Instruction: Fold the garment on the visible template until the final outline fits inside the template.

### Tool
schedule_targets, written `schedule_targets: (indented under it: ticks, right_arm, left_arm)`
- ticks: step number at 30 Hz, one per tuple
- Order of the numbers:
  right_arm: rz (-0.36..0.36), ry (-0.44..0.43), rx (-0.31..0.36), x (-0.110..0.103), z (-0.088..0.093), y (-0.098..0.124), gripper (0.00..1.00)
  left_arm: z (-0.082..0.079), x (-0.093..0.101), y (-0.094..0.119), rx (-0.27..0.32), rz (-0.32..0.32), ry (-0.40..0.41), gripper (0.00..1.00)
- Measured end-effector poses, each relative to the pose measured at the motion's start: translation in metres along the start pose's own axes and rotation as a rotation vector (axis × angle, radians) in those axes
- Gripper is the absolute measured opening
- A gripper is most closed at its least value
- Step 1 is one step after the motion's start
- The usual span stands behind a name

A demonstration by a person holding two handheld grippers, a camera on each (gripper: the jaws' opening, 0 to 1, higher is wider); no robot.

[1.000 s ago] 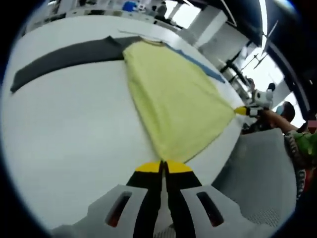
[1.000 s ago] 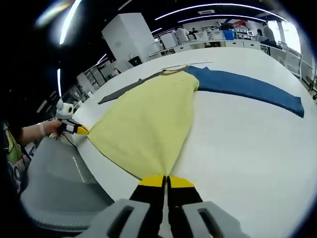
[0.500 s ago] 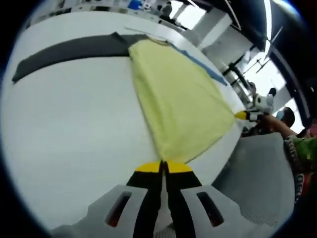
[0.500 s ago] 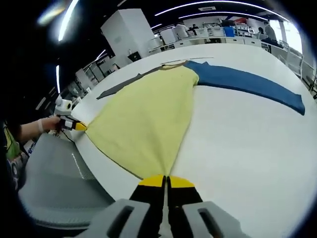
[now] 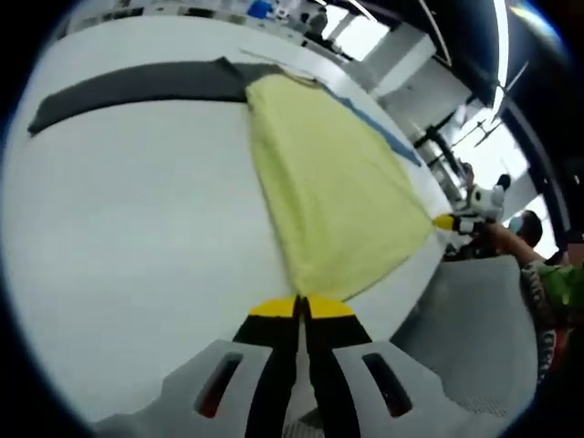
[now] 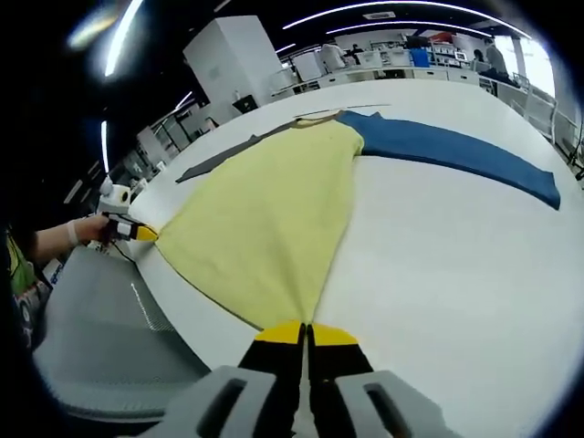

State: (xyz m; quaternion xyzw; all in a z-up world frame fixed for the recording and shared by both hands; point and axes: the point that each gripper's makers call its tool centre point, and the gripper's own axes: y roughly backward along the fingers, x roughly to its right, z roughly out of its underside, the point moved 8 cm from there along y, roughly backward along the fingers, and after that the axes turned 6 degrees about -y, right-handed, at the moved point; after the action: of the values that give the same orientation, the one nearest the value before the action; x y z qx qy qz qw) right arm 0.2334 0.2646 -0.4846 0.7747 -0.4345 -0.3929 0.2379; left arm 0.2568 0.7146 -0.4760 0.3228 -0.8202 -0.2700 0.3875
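A garment with a yellow body [image 5: 328, 192], a grey sleeve [image 5: 137, 87] and a blue sleeve [image 5: 379, 128] lies flat on the white table [image 5: 137, 237]. My left gripper [image 5: 303, 307] is shut on one hem corner of it at the table's near edge. In the right gripper view the yellow body [image 6: 265, 219] fans out from my right gripper [image 6: 306, 333], which is shut on the other hem corner. The blue sleeve [image 6: 456, 155] stretches right and the grey sleeve [image 6: 228, 155] left. Each gripper appears in the other's view: the right gripper [image 5: 449, 222] and the left gripper [image 6: 139, 234].
A grey mesh surface [image 6: 100, 328] lies below the table's edge on the person's side, also seen as a grey mesh surface [image 5: 474, 319]. A hand [image 6: 78, 233] holds the left gripper. Desks and white cabinets [image 6: 228, 64] stand beyond the table's far side.
Both views have shifted a little with the hands. The garment lies spread as before, and both grippers keep their hold on the hem corners.
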Motion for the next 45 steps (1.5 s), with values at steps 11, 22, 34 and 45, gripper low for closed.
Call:
schedule_targets:
  ticks: [11, 22, 34, 45]
  right_arm:
    - [-0.003, 0.023, -0.019, -0.003, 0.000, 0.000, 0.00]
    - [-0.005, 0.085, 0.088, -0.005, -0.011, 0.007, 0.27]
    - [0.064, 0.053, 0.245, 0.022, -0.041, 0.032, 0.57]
    - [0.204, 0.040, 0.320, 0.052, -0.054, 0.047, 1.00]
  left_arm:
    - [0.000, -0.008, 0.003, -0.007, -0.025, -0.129, 0.02]
    - [-0.027, -0.028, 0.020, 0.222, -0.166, -0.234, 0.37]
    - [-0.050, -0.022, 0.026, 0.374, -0.201, -0.334, 0.67]
    - [-0.053, -0.035, 0.027, 0.416, -0.227, -0.301, 0.97]
